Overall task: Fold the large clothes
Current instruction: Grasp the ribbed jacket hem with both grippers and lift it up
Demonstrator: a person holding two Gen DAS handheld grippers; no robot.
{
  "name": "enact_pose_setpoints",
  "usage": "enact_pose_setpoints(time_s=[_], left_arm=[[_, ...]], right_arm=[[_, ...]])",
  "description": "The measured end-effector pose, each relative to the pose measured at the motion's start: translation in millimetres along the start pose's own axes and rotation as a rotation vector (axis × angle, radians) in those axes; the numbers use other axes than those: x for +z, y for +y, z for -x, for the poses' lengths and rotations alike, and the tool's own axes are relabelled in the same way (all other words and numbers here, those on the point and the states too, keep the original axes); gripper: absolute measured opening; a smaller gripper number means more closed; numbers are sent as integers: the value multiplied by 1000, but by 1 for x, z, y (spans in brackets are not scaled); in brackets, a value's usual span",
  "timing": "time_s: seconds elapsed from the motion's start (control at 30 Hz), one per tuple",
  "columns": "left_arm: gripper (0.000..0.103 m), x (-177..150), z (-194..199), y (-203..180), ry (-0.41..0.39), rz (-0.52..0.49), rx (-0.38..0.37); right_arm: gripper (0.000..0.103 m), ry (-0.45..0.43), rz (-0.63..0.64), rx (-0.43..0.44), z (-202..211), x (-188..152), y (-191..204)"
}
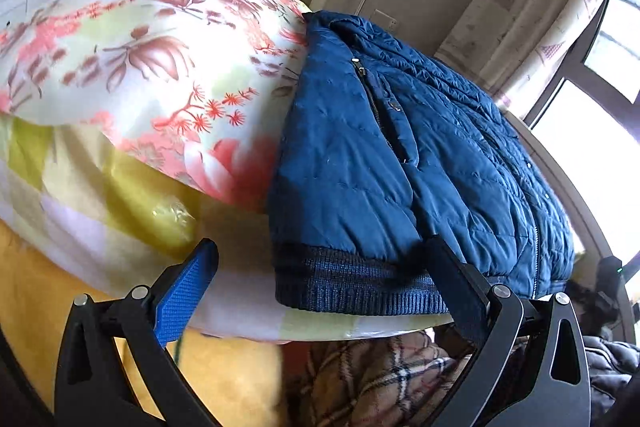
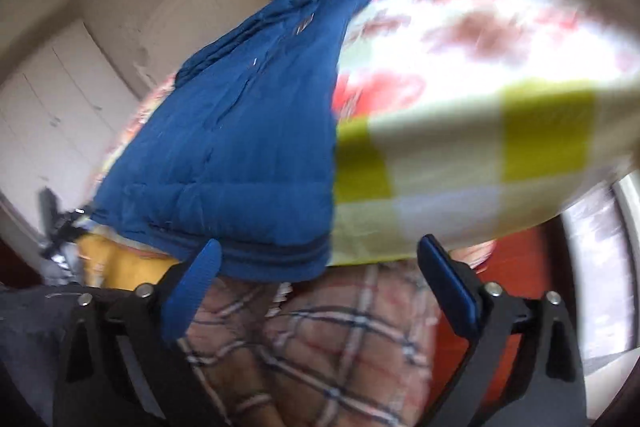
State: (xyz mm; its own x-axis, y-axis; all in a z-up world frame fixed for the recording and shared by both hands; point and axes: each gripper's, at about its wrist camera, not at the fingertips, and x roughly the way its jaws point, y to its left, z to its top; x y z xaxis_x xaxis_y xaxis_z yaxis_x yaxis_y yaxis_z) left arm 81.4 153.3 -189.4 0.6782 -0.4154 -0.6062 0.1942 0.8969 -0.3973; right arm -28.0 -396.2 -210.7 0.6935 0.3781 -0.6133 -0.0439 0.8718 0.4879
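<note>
On the floral bedding (image 1: pixel 160 67), puffy blue quilted jacket (image 1: pixel 360 155).

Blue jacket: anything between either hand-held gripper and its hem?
Nothing visible. The left hand-held gripper and the right hand-held gripper both face the blue jacket hem with open jaws; only open space lies between. The floral bedding lies beside and beneath it.
</note>
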Motion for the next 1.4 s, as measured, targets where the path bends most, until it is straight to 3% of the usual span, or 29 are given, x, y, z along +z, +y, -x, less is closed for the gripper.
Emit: enact_pose_setpoints(time_s=[0.2, 0.27, 0.3, 0.37, 0.43, 0.67, 0.73, 0.83, 0.93, 1.13, 1.27, 1.33, 1.4], left_arm=[[98, 0, -1, 4, -14, 34, -43], [96, 0, -3, 3, 17, 31, -80], [78, -2, -1, 2, 23, 28, -104], [60, -3, 4, -5, 6, 10, -137], [60, 0, 6, -11, -6, -12, -118], [59, 10, 3, 2, 27, 87, -195], [59, 10, 6, -2, 16, 69, -199], [55, 8, 20, -19, 5, -26, -114], [55, 13, 25, -25, -22, -51, -118], [58, 35, -5, -22, -38, -2, -138], [58, 42, -1, -25, -59, 8, -162], [58, 43, -3, -32, -55, -22, -136], [58, 43, -9, -31, -37, -22, -120]], right_arm=[[92, -62, 11, 123, -22, 1, 2], [64, -94, 7, 181, -21, 6, 2], [54, -87, 14, 218, -19, 7, 6], [45, -82, 74, 245, -9, 5, 18], [35, -72, 110, 261, -2, 3, 26], [36, -157, 124, 346, 19, 21, 47], [37, -173, 113, 358, 20, 25, 49], [37, -169, 115, 325, 19, 26, 49], [37, -169, 131, 315, 24, 23, 50], [43, -184, 100, 277, 13, 28, 47], [43, -224, 130, 276, 21, 35, 58], [43, -243, 170, 264, 27, 40, 68], [47, -207, 179, 206, 19, 46, 70]])
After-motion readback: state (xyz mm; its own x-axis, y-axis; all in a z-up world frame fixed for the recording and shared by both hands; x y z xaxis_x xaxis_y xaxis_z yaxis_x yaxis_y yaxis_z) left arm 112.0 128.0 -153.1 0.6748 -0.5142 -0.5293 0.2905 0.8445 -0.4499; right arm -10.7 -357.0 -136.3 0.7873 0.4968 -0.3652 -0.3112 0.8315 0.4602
